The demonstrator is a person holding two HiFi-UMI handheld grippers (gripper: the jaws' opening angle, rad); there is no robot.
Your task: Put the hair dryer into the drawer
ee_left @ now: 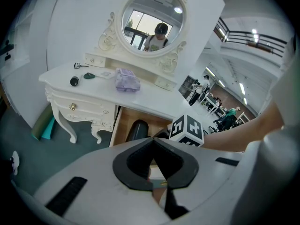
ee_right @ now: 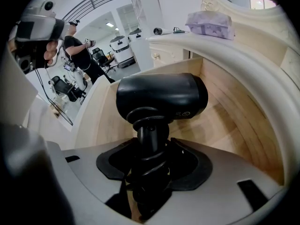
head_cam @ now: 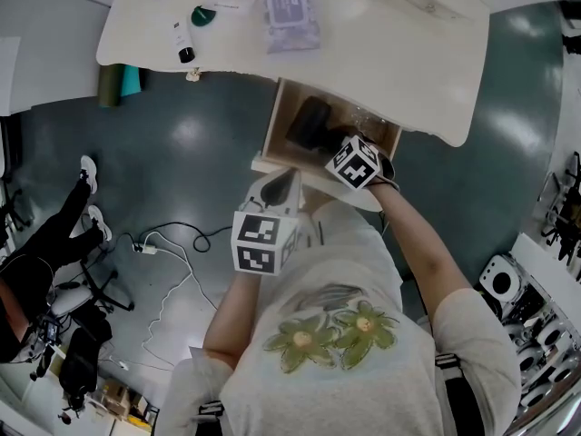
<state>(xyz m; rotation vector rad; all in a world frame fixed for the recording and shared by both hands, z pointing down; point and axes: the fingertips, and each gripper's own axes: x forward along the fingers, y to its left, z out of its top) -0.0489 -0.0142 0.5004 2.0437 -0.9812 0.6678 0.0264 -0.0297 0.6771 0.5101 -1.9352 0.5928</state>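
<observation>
Two grippers, both busy. Left gripper: jaws narrow, tips meeting, with a sliver of white and a brass glint between them. That looks like the drawer knob, so I read it as holding the drawer open. Right gripper: clamped on the handle of the black hair dryer. The barrel sits crosswise above the jaws, inside the open wooden drawer. Can't tell if the barrel is resting on the drawer floor or hanging over it. Risk 1: the grip is on the handle only and the heavy end is out front. Loosen the clamp while it's off the floor and it pivots and drops onto the wood. Risk 2: dark coils sit round the handle at the jaws, maybe wound cord. If so, a loop can snag a jaw on the way out and drag the dryer back. Risk 3: the dressing table top overhangs the back of the drawer, so lifting the right gripper too steeply knocks its edge. Risk 4: pushing the drawer in before the right gripper is clear pinches it. The wipes pack and small bottle on the tabletop are well apart from all this, as is the mirror behind.
</observation>
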